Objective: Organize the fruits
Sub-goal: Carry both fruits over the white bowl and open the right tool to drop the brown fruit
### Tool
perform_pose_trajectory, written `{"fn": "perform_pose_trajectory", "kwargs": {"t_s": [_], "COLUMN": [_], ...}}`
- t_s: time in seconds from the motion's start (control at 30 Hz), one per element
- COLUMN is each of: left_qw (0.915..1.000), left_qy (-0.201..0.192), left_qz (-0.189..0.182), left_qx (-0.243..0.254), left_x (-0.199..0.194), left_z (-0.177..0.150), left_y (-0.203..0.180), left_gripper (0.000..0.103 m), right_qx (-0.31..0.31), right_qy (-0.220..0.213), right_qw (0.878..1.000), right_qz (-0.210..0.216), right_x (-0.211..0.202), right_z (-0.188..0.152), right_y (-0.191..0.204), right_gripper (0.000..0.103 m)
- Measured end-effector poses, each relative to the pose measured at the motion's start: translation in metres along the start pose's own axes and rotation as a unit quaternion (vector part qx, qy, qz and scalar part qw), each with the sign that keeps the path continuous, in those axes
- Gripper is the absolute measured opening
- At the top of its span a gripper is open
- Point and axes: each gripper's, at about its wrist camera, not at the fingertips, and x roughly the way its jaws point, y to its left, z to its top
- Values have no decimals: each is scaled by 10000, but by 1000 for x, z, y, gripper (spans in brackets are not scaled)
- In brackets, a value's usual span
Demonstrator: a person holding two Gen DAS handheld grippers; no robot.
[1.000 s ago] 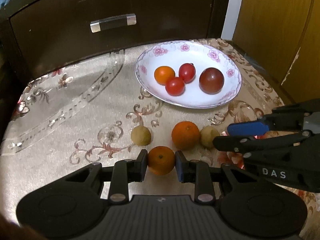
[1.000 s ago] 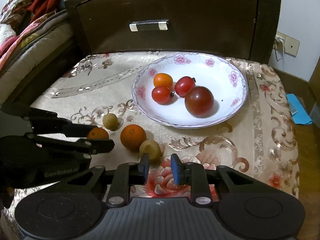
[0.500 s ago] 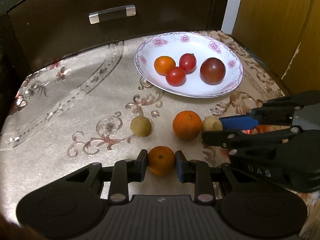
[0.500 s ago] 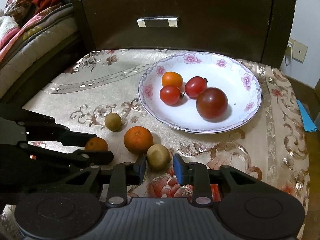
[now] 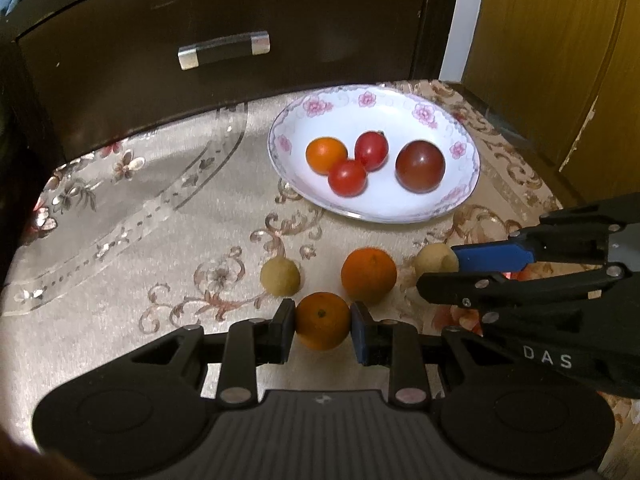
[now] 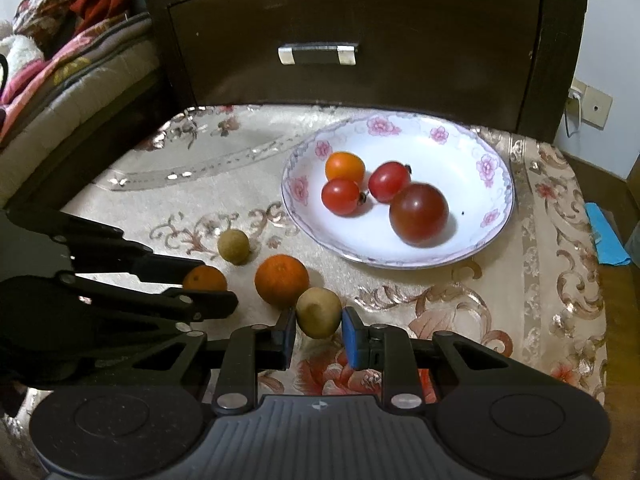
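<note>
My left gripper (image 5: pixel 322 326) is shut on a small orange (image 5: pixel 322 321) low over the cloth; the same orange shows in the right wrist view (image 6: pixel 205 279). My right gripper (image 6: pixel 319 330) is open around a tan round fruit (image 6: pixel 319 312), with a gap on its right side; that fruit shows in the left wrist view (image 5: pixel 435 260). A larger orange (image 5: pixel 368 275) and a second tan fruit (image 5: pixel 279 277) lie between them on the cloth. The white flowered plate (image 5: pixel 456 196) holds an orange tomato (image 5: pixel 326 154), two red tomatoes and a dark tomato (image 5: pixel 420 165).
A dark wooden drawer front with a metal handle (image 5: pixel 224 49) stands behind the table. A wooden door (image 5: pixel 552 60) is at the right. Bedding (image 6: pixel 60 80) lies at the left in the right wrist view. A wall socket (image 6: pixel 592 106) is at the far right.
My right gripper has moved forward and left until the tan fruit sits between its fingers. My left gripper has stayed shut on the small orange.
</note>
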Motion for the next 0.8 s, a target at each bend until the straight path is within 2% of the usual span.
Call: {"fn": "perform_pose_trajectory", "kwargs": {"t_s": [0.27,0.8], "left_qw": [9998,9982], "left_qy": [-206,-558], "left_qz": [43,-60], "left_qx": [44,-230], "left_x": [-3,10], "left_z": [18,66], "left_y": [-5,-14], "left_gripper": [38,38], "right_qx": [140,539], "right_qy": [-227,-611], "right_qw": [9996,9961], "right_qz": [-25,-340], "right_x": [-14,-15], "right_z": [8,32], "right_y": [-8,-39], "right_gripper": [18,18]}}
